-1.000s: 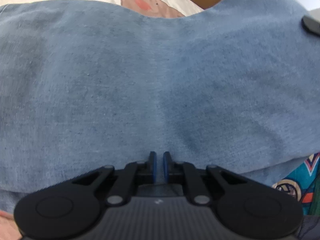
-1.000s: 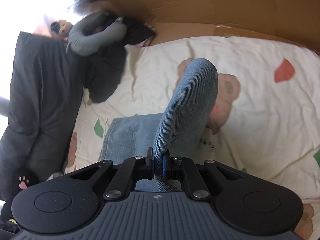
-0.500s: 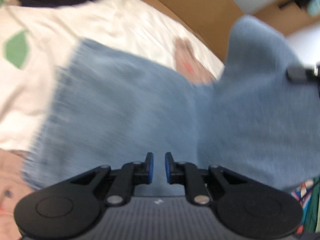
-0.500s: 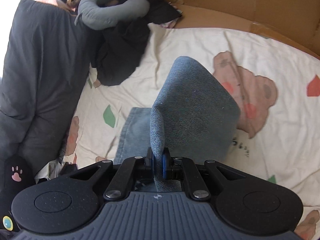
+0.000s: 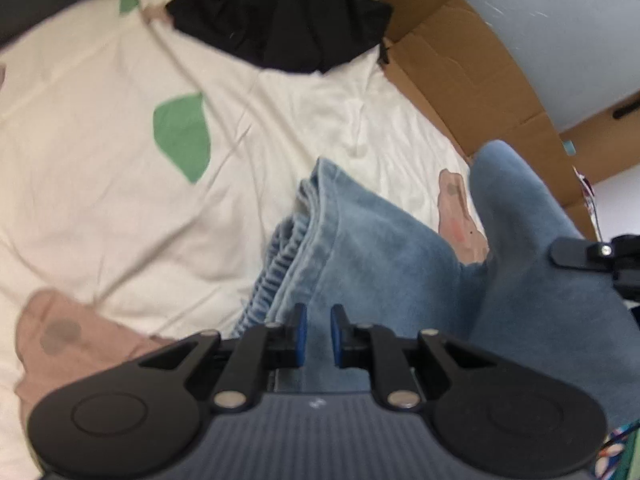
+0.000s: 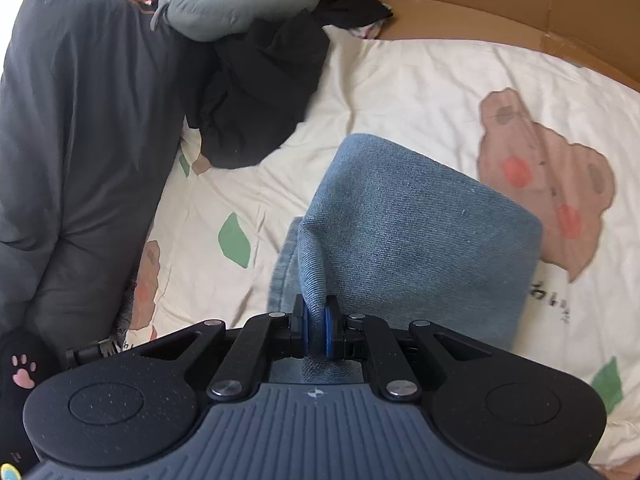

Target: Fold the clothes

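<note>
Jeans are seen in the left view, lying on the bed sheet just ahead of the left gripper; its fingers are parted a little and nothing is held. In the right view, a fold of jeans is pinched tight by the right gripper. This fold should be laid down slowly, edges matched.

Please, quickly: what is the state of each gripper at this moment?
Left gripper: open a little, nothing clamped between its pads.
Right gripper: closed on a raised fold of the light blue denim jeans.
</note>
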Demonstrator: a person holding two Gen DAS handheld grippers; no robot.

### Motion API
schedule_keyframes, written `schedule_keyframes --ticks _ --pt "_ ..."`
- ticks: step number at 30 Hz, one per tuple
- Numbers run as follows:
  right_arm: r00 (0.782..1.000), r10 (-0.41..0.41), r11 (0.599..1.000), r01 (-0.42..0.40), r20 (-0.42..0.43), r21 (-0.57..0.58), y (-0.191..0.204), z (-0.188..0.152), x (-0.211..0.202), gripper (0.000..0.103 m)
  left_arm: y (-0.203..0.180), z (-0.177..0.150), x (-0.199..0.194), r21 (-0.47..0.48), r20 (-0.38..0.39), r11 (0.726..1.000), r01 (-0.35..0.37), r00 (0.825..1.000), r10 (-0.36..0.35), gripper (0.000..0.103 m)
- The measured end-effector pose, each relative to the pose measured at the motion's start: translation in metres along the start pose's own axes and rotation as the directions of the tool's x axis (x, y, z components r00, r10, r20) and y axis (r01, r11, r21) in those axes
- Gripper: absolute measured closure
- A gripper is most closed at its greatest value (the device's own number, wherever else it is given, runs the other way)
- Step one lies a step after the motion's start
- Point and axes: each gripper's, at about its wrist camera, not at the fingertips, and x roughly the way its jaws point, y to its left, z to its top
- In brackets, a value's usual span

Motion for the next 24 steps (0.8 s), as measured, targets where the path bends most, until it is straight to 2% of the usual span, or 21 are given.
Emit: schedule_keyframes --ticks 5,11,17,20,24 --pt "0.999 -0.018 0.999 0.017 0.027 0.041 0.018 -0.009 0.034 0.096 0.007 -0.005 -0.009 -0.010 0.004 1.000 0.006 1.000 -0.006 0.090" --pt "0.997 -0.074 0.997 0.073 0.031 0.011 0.038 -0.022 0.067 0.097 0.012 -0.001 -0.016 -0.029 0.015 1.000 0.011 1.000 -0.011 0.090" --pt "0.996 -0.085 0.996 0.085 0.037 0.000 0.048 -0.036 0.085 0.097 0.018 -0.001 -0.028 -0.045 0.032 0.999 0.009 0.999 -0.008 0.090" --pt "0.993 -0.104 0.993 0.106 0.053 -0.046 0.059 -0.045 0.088 0.097 0.021 0.000 -0.033 -0.056 0.042 0.998 0.006 0.999 -0.004 0.090" --pt "0.992 -0.108 0.994 0.110 0.069 -0.025 0.060 -0.046 0.089 0.097 0.025 0.003 -0.037 -0.070 0.057 0.998 -0.001 0.998 0.005 0.090"
